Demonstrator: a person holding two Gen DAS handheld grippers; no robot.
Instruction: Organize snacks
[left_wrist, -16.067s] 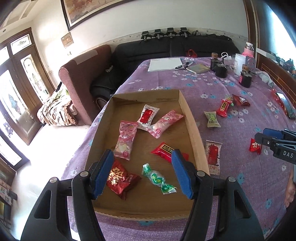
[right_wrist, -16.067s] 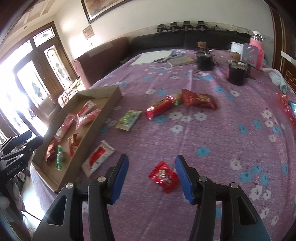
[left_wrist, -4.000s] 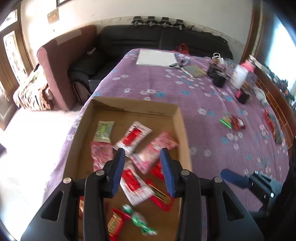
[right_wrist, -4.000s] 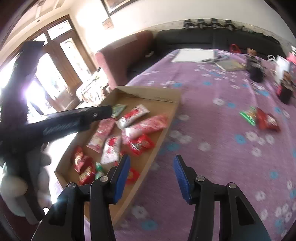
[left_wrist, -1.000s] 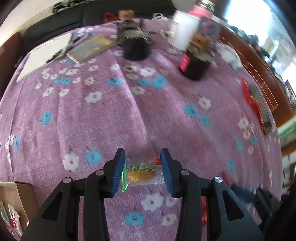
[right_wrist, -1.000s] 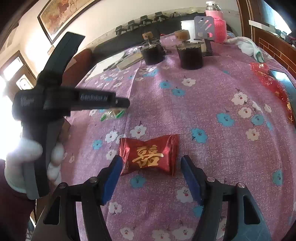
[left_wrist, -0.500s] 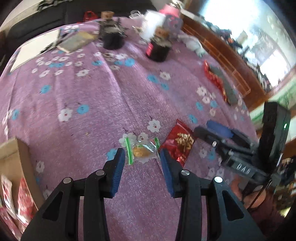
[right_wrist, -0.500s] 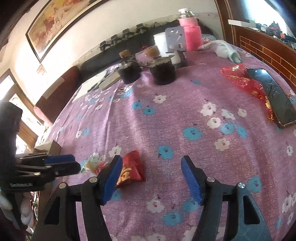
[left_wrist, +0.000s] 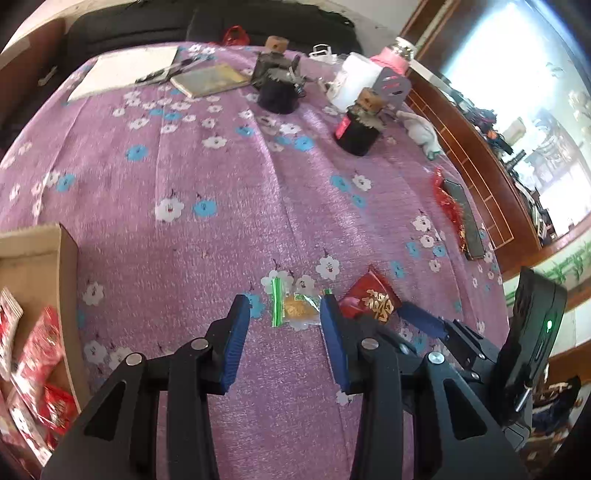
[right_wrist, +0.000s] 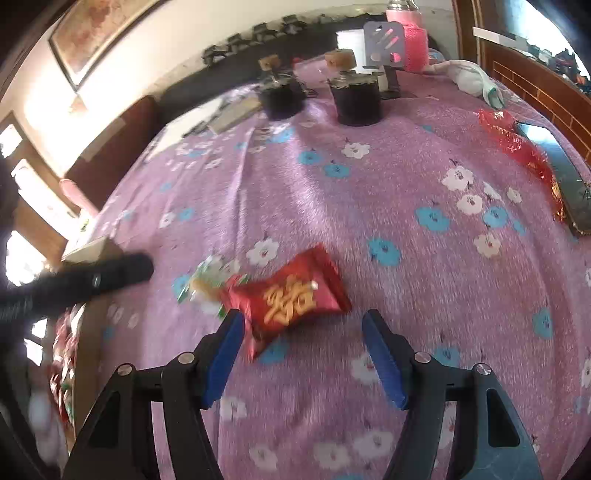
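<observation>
On the purple floral-clothed table (left_wrist: 229, 229), a clear green-edged snack packet (left_wrist: 295, 308) touches a red foil packet with gold characters (right_wrist: 291, 295). The left gripper (left_wrist: 284, 332) hangs low, jaws apart around the clear one. The right gripper (right_wrist: 303, 350) gapes just short of the red one.

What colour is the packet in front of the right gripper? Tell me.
Red packet with gold characters, clearest in the right wrist view.

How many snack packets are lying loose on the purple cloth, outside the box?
2: a clear green-edged packet between the left gripper's open fingers, and a red packet beside it, before the right gripper.

Both wrist views overlook the same tablecloth (left_wrist: 229, 229).
</observation>
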